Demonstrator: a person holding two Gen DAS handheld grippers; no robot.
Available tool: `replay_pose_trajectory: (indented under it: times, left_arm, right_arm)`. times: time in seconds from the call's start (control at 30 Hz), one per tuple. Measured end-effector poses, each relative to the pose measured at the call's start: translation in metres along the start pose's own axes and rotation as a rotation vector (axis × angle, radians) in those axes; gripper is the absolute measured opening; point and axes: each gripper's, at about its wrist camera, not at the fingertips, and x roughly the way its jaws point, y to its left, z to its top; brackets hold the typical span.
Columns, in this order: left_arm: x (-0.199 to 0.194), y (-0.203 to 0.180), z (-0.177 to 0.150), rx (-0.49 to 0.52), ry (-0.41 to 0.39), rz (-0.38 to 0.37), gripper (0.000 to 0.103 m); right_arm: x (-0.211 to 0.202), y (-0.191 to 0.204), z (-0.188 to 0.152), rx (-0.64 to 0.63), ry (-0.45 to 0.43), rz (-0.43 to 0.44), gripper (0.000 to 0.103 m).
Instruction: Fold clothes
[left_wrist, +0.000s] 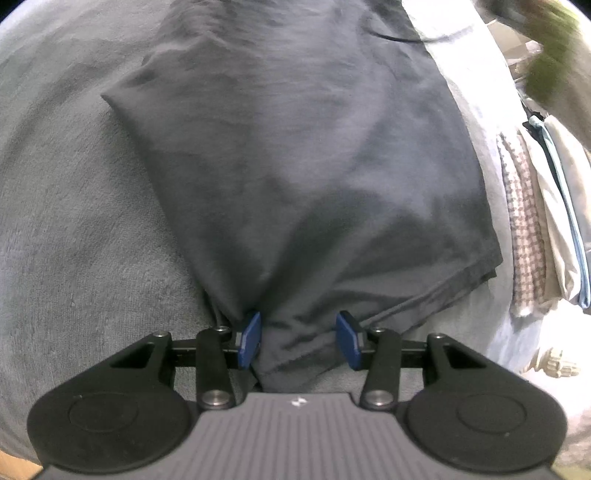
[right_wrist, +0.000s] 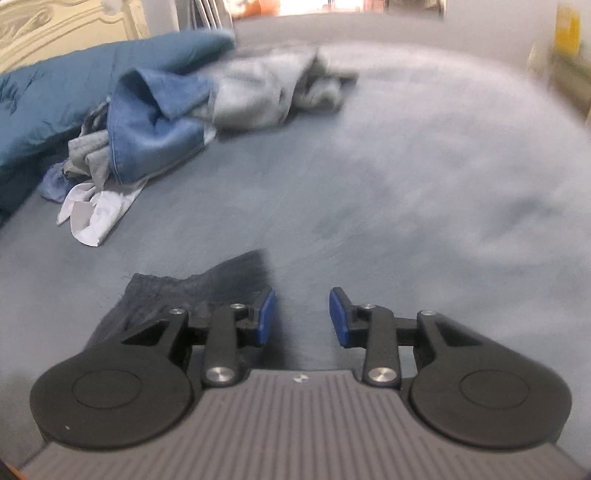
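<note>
A dark grey garment (left_wrist: 295, 166) lies spread on the grey-blue bed cover (left_wrist: 66, 221). My left gripper (left_wrist: 298, 338) is open, its blue pads (left_wrist: 249, 339) wide apart with a bunched corner of the garment lying between them, not clamped. In the right wrist view my right gripper (right_wrist: 303, 317) is open and empty just above the cover (right_wrist: 406, 203). A dark garment edge (right_wrist: 199, 291) lies under and beside its left finger. The view is motion-blurred.
A heap of unfolded clothes, blue denim (right_wrist: 155, 125), grey (right_wrist: 266, 92) and white (right_wrist: 96, 214) pieces, lies at the back left, next to a teal quilt (right_wrist: 55, 92). A stack of folded clothes (left_wrist: 543, 229) sits at the bed's right edge in the left wrist view.
</note>
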Motion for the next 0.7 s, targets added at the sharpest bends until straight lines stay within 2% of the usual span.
replay_pose_trajectory:
  times: [0.07,0.13,0.17,0.23,0.3,0.37,0.43,0.5,0.57,0.7]
  left_arm:
    - [0.0,-0.001,-0.003,0.004,-0.002,-0.002,0.048]
    - [0.001,-0.002,-0.006,0.015,-0.002,-0.001,0.049]
    - [0.001,-0.004,-0.008,0.023,-0.003,0.001,0.049]
    - [0.002,-0.007,-0.011,0.045,-0.003,0.007,0.051]
    - [0.004,-0.012,-0.014,0.063,-0.004,0.017,0.051]
    - [0.005,-0.015,-0.018,0.076,-0.007,0.028,0.052]
    - [0.005,-0.019,-0.023,0.088,-0.015,0.038,0.052]
    - [0.005,-0.024,-0.029,0.102,-0.028,0.046,0.052]
    - [0.003,-0.027,-0.038,0.121,-0.043,0.052,0.052]
    - [-0.009,-0.021,-0.069,0.145,-0.049,0.064,0.052]
  right_arm:
    - [-0.052,0.007,-0.004,-0.117,-0.048,-0.03,0.032]
    - [-0.095,0.021,-0.015,-0.263,-0.047,-0.011,0.036]
    - [-0.113,0.031,-0.025,-0.347,-0.025,0.011,0.042]
    - [-0.14,0.051,-0.053,-0.506,0.054,0.069,0.045]
    - [-0.145,0.068,-0.088,-0.58,0.167,0.126,0.045]
    - [-0.138,0.079,-0.128,-0.563,0.279,0.162,0.045]
    - [-0.132,0.083,-0.17,-0.503,0.354,0.176,0.043]
    - [-0.131,0.08,-0.205,-0.432,0.405,0.16,0.043]
    - [-0.142,0.069,-0.233,-0.308,0.436,0.141,0.043]
    - [-0.183,0.049,-0.282,-0.144,0.514,0.077,0.044]
